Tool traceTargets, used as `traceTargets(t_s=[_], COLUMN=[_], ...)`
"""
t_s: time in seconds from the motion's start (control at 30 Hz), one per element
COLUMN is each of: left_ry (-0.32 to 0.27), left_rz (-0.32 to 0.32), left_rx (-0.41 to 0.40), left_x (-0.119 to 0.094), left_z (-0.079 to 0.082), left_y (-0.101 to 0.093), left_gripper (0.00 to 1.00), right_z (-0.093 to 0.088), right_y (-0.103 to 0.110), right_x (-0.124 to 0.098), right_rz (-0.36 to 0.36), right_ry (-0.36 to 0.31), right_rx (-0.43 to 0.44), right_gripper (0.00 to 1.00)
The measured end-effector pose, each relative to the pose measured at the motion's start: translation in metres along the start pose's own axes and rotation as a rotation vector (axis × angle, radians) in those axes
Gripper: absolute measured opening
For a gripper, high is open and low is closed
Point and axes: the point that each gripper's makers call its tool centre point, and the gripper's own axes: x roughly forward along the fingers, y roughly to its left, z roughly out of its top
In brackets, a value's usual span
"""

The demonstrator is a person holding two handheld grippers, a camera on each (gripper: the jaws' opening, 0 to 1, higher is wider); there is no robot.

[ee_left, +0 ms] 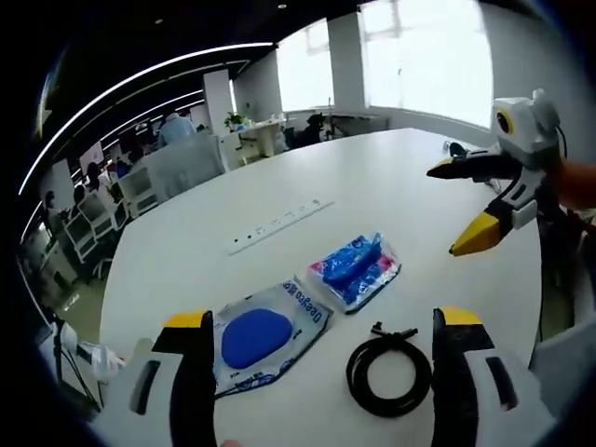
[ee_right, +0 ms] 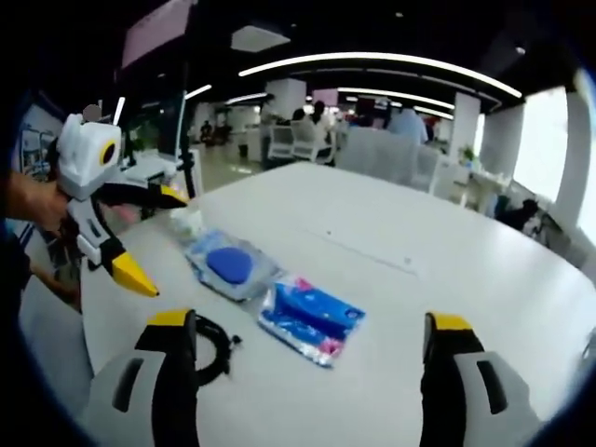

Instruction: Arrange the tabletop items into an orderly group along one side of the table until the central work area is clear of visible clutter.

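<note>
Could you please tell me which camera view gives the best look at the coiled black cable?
The left gripper view: the coiled black cable lies whole between that gripper's jaws. In the right gripper view the cable is half hidden behind the near jaw.

The table (ee_left: pixel 391 177) is showing plain white. The cable (ee_left: pixel 389 371) is looking black. One pouch (ee_left: pixel 265 333) is showing a solid blue disc under clear film with blue print; the other pouch (ee_left: pixel 356 268) is showing blue with pink patches. Both grippers (ee_left: pixel 317 372) (ee_right: pixel 307 372) are showing white bodies, black jaws, yellow tips.
</note>
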Motion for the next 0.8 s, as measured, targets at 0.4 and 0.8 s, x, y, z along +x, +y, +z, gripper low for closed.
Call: traceTargets(t_s=[0.4, 0.8], left_ry=[0.004, 0.023], left_rz=[-0.012, -0.022], left_rx=[0.016, 0.05], left_x=[-0.011, -0.015], left_z=[-0.014, -0.029], left_y=[-0.001, -0.005], left_gripper=[0.94, 0.88], right_z=[0.003, -0.003], right_y=[0.02, 0.035], right_x=[0.001, 0.002], right_rz=[0.027, 0.055], right_ry=[-0.008, -0.001], right_rx=[-0.012, -0.044], right_gripper=[0.92, 0.75])
